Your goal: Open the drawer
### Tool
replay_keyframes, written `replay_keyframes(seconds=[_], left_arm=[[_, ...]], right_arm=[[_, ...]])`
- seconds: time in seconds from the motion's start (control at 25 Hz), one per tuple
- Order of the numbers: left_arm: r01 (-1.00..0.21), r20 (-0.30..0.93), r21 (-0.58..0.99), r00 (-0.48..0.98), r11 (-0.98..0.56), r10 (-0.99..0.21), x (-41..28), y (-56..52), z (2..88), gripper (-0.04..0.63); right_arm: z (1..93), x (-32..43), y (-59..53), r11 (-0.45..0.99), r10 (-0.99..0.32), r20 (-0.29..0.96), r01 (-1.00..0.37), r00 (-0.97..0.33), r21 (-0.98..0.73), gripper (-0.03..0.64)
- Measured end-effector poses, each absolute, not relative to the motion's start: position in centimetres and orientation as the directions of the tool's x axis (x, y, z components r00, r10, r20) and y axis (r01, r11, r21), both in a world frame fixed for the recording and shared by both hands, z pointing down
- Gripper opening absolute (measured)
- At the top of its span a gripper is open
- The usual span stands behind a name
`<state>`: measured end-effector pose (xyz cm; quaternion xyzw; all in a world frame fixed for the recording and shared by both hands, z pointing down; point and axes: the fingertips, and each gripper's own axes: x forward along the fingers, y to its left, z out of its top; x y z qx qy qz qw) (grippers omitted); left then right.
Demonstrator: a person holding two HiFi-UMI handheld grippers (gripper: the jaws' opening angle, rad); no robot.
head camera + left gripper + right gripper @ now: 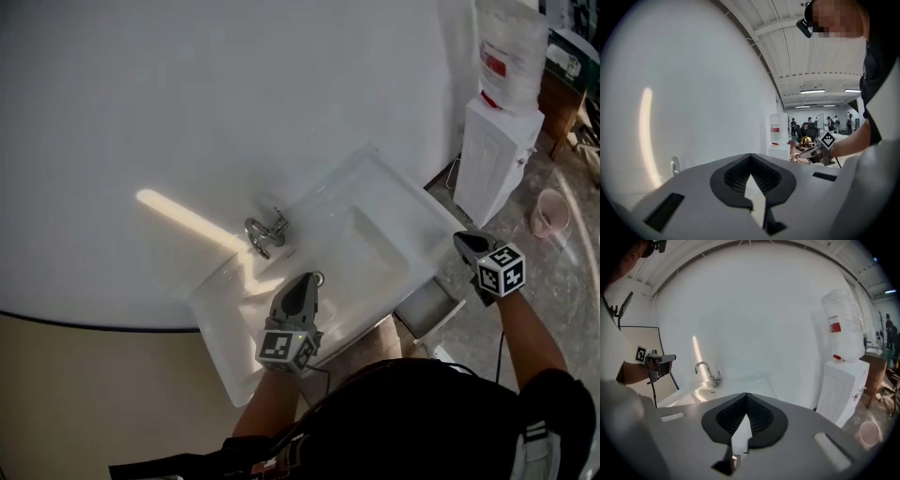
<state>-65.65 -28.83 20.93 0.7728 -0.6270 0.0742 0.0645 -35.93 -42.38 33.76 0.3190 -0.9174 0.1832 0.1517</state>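
The left tool (314,279) hangs over the white rectangular sink counter (398,192), its tips towards the wall. Its jaws are pressed together with nothing between them. Just beyond its tips, a curved chrome tap (265,232) stands at the back rim of the basin. Lower right of the basin, under the counter's front right corner, the shallow grey drawer (429,307) stands partly pulled out, showing its open inside. It lies between the two tools, nearer the right one and touching neither. The right tool (461,241) is up and just right of the drawer, clear of it, jaws likewise pressed together and empty. Farther right stand a white water dispenser (495,155) and a pale pink bucket (550,212) on the floor.
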Motion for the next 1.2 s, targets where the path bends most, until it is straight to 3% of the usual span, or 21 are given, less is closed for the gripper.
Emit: replay_keyframes(seconds=[0.6, 0.92, 1.2], left_arm=[[-0.986, 0.113, 0.081, -0.136, 0.146, -0.984, -93.6, -7.2, 14.9, -0.009], [-0.961, 0.091, 0.116, -0.241, 0.25, -0.966, -101.2, 2.6, 13.3, -0.009], [-0.918, 0.085, 0.141, -0.361, 0.37, -0.929, -103.8, 6.6, 13.2, -0.009]], right_arm=[[20.5, -62.3, -32.4, 0.868, -0.428, 0.284, -0.478, -0.858, -0.133, 0.0], [18.0, -73.1, -26.4, 0.909, -0.361, 0.264, -0.401, -0.895, -0.115, 0.0], [16.0, -78.5, -26.1, 0.948, -0.28, 0.241, -0.308, -0.929, -0.083, 0.0]])
